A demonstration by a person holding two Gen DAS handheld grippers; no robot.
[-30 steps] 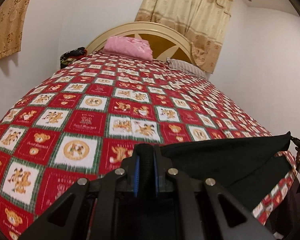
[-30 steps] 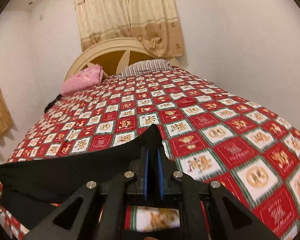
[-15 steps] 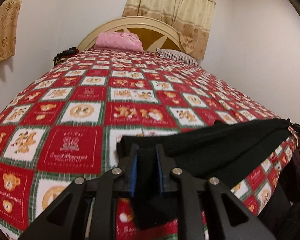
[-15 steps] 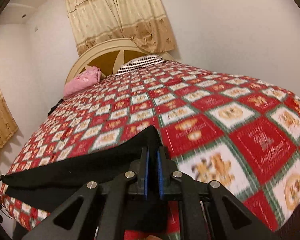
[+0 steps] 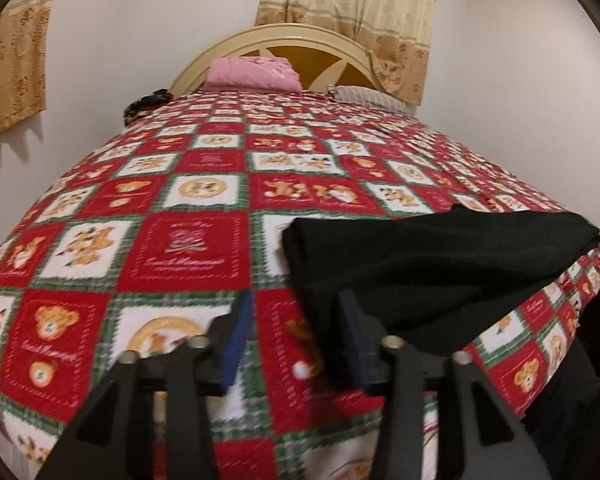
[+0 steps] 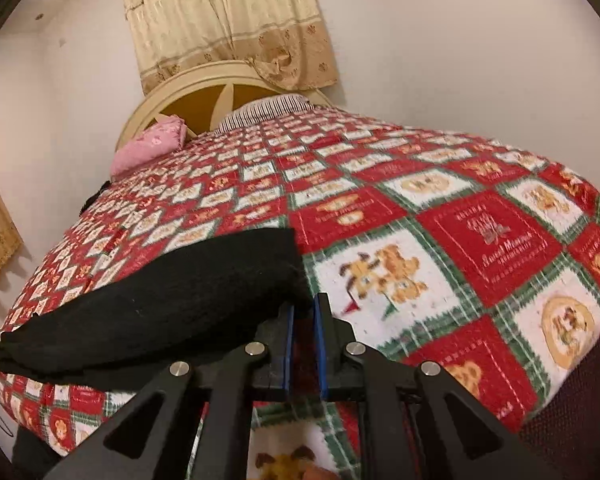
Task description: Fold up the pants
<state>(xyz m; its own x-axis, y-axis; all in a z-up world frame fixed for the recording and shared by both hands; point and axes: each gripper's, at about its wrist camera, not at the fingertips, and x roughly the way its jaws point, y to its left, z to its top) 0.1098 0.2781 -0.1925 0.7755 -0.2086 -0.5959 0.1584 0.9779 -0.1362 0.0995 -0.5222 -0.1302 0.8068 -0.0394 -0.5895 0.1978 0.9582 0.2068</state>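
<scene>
From the left wrist, the left gripper (image 5: 296, 328) has just been opening: its jaws stand apart over the bedspread (image 5: 188, 248), released, with the black pants (image 5: 440, 264) lying just beside its right finger, across the near edge of the bed. From the right wrist, the right gripper (image 6: 304, 320) is nearly closed; whether it grips the pants' (image 6: 160, 300) corner, I cannot tell. To do well, both ends should be laid flat and square before backing away.

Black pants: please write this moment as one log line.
black folded cloth pants: lying on red patchwork bedspread | left gripper: jaws just opening, pants edge between, unpressed | right gripper: shut, pants corner at tips
</scene>
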